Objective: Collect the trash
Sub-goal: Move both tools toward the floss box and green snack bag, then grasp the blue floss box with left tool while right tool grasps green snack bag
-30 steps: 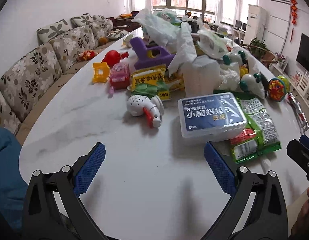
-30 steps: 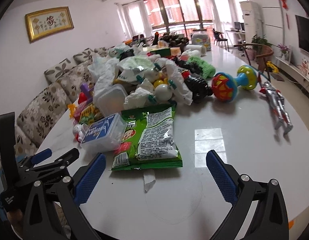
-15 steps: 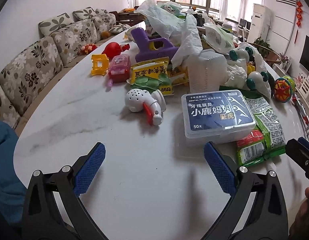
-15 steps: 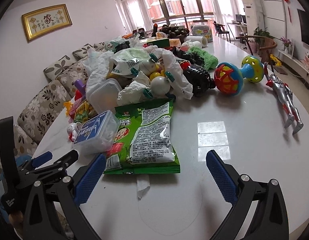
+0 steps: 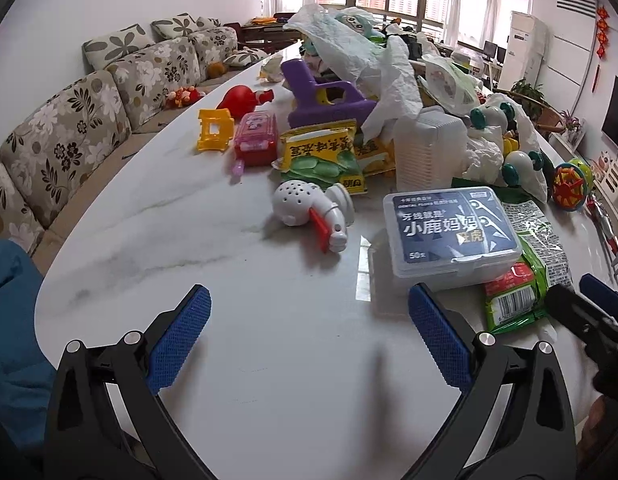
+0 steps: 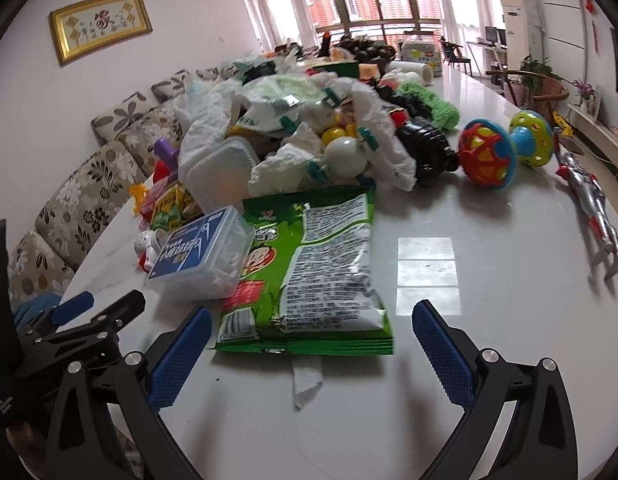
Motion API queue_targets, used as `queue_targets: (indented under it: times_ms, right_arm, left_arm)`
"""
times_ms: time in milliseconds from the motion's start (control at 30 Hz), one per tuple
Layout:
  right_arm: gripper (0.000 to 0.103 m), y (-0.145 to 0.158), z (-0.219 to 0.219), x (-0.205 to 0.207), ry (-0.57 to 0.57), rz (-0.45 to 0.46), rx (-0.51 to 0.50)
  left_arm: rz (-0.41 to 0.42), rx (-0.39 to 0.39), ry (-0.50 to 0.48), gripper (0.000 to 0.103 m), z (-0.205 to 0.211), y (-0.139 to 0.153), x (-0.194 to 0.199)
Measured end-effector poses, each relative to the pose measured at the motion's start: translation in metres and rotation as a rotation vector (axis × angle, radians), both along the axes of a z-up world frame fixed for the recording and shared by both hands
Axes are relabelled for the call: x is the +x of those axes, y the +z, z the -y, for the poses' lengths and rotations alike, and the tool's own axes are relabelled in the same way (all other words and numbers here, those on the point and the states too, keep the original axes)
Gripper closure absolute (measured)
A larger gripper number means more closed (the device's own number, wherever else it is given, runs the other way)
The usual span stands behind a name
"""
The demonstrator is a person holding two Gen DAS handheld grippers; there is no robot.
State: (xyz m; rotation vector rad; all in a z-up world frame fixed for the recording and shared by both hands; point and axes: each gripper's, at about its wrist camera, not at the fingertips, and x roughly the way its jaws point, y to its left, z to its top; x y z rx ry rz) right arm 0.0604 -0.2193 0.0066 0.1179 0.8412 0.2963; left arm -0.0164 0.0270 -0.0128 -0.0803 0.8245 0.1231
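Trash lies mixed with toys in a long heap down the middle of a white marble worktop (image 5: pixel 157 240). Nearest the camera, a green snack bag (image 6: pixel 321 264) lies flat at the front of the heap, its printed back facing up. A torn strip of white paper (image 6: pixel 307 380) pokes out from under the bag's near edge. A clear dental floss box (image 5: pixel 449 232) with a dark blue label rests just beside the bag on its left, overlapping its edge. Behind the box are a yellow and green snack packet (image 5: pixel 321 156), crumpled white plastic bags (image 5: pixel 349 48) and a ribbed translucent container (image 5: pixel 429 148). A white toy gun (image 5: pixel 313 212) with a red trigger lies apart from the heap, on open worktop.

The left gripper (image 5: pixel 309 336) hovers over bare worktop in front of the floss box, jaws spread wide and empty. The right gripper (image 6: pixel 311 354) hovers at the near edge of the green snack bag, jaws also spread wide and empty, with the paper strip between them. A floral sofa (image 5: pixel 69 136) runs along the left wall.
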Motion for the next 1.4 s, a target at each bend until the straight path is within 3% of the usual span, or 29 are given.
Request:
queue_targets:
  times_ms: [267, 500, 567, 700, 733, 767, 967, 1100, 1200, 1300, 1400]
  right_arm:
    - [0.004, -0.011, -0.030, 0.017, 0.069, -0.042, -0.212]
    - [0.004, -0.011, -0.055, 0.047, 0.101, -0.123, -0.285]
    - [0.004, -0.017, -0.055, 0.056, 0.094, -0.164, -0.247]
    - [0.004, -0.017, -0.053, 0.058, 0.141, -0.128, -0.255]
    - [0.012, -0.016, -0.051, 0.056, 0.170, -0.115, -0.243]
    - [0.027, -0.012, -0.048, 0.052, 0.201, -0.099, -0.227]
    - [0.028, -0.005, -0.012, 0.027, 0.249, -0.092, -0.069]
    - [0.027, 0.013, 0.036, 0.008, 0.166, -0.043, 0.063]
    - [0.027, 0.026, 0.065, -0.016, 0.130, 0.024, 0.066]
    - [0.027, 0.031, 0.091, -0.021, 0.088, 0.026, 0.107]
    - [0.027, 0.036, 0.107, -0.031, 0.066, 0.054, 0.101]
  left_arm:
    - [0.011, -0.024, 0.008, 0.007, -0.015, 0.002, -0.006]
    - [0.013, -0.044, 0.003, 0.007, -0.020, 0.002, -0.004]
    - [0.020, -0.047, 0.006, 0.007, -0.022, 0.003, -0.004]
    - [0.022, -0.052, 0.007, 0.007, -0.024, 0.004, -0.005]
    - [0.023, -0.046, 0.006, 0.007, -0.024, 0.005, -0.005]
    - [0.029, -0.032, 0.003, 0.007, -0.023, 0.007, -0.006]
    - [0.073, 0.017, -0.086, 0.007, -0.002, 0.014, -0.004]
    - [0.075, 0.034, -0.177, 0.007, 0.025, 0.013, 0.004]
    - [0.052, 0.029, -0.166, 0.007, 0.048, 0.010, 0.013]
    - [0.032, 0.041, -0.108, 0.007, 0.076, 0.006, 0.028]
    - [-0.003, 0.105, -0.008, 0.007, 0.095, -0.003, 0.046]
